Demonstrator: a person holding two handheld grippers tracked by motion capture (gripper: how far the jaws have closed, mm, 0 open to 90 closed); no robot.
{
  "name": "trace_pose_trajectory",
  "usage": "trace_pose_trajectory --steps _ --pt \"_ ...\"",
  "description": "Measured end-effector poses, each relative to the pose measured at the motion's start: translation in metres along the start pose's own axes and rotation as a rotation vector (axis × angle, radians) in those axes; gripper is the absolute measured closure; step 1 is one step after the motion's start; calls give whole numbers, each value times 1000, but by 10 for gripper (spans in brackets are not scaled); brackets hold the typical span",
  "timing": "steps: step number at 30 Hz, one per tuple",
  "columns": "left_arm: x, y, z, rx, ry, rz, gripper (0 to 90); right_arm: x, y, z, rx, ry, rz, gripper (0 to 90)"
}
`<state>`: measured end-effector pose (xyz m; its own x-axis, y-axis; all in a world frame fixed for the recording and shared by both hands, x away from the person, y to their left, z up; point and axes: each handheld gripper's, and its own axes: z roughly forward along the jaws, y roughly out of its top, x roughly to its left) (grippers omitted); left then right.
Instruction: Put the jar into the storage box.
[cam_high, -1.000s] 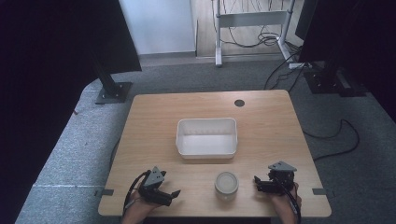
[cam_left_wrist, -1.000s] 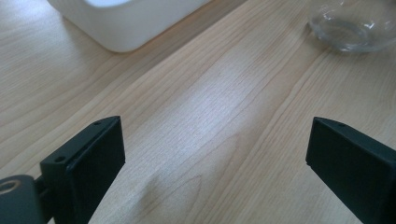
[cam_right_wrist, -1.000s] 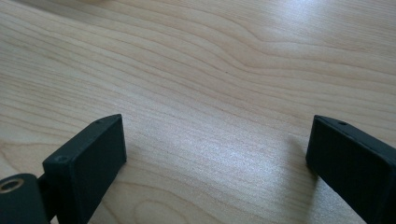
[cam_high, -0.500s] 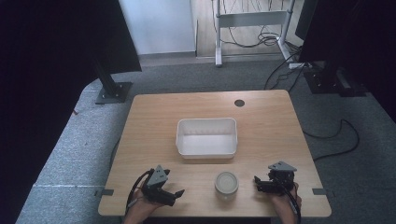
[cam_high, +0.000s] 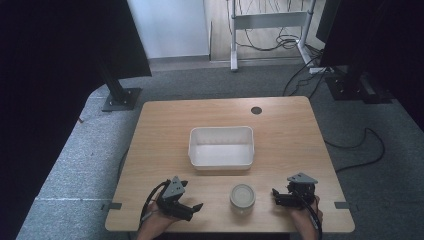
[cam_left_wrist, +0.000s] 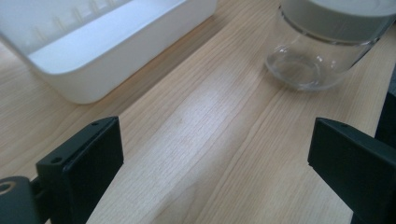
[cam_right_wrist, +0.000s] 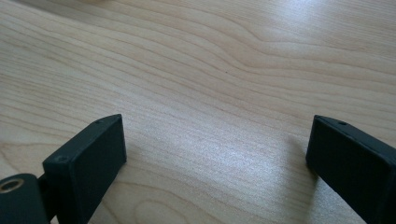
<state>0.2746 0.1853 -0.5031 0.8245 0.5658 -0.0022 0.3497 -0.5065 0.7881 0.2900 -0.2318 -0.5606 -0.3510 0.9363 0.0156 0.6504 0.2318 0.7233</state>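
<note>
One jar (cam_high: 242, 197) on the tabletop (cam_high: 160, 135), lower centre of the high view, between my two grippers and just below the white bin (cam_high: 221, 146). In my left gripper view the jar (cam_left_wrist: 322, 42) sits upper right, bin (cam_left_wrist: 93, 51) upper left, the two apart w/ bare wood between.

Left gripper (cam_high: 191, 210) at lower left of the high view, fingers (cam_left_wrist: 86, 158) spread wide, nothing between them, pointed toward the jar. Right gripper (cam_high: 276, 196) at lower right, fingers (cam_right_wrist: 88, 156) also wide and empty, bare wood ahead of them.

Handling, my guess: jar is clear glass w/ a pale lid, looks empty, so light-ish but rigid, slick and breakable. No squeeze give, so I'd close gently and square. Best hold prob. across the glass body below the lid, where the walls are straight; the lid rim is wider and could let it slip or twist. Keep it upright, set down softly.

Count: 1 jar, 1 lid on it, 1 bin (empty as far as I see), 2 grippers.
</note>
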Motion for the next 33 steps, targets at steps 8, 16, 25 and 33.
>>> trace_pose_trajectory --steps 8,16,25,33 --pt "-8 11 3 -16 -20 16 32 0 0 0 0 0 0 43" --pt "-16 21 9 -27 -38 31 29 0 0 0 0 0 0 44" --pt "-26 33 19 -44 -68 41 27 0 0 0 0 0 0 44" --pt "-37 43 29 -56 -101 52 26 0 0 0 0 0 0 44"
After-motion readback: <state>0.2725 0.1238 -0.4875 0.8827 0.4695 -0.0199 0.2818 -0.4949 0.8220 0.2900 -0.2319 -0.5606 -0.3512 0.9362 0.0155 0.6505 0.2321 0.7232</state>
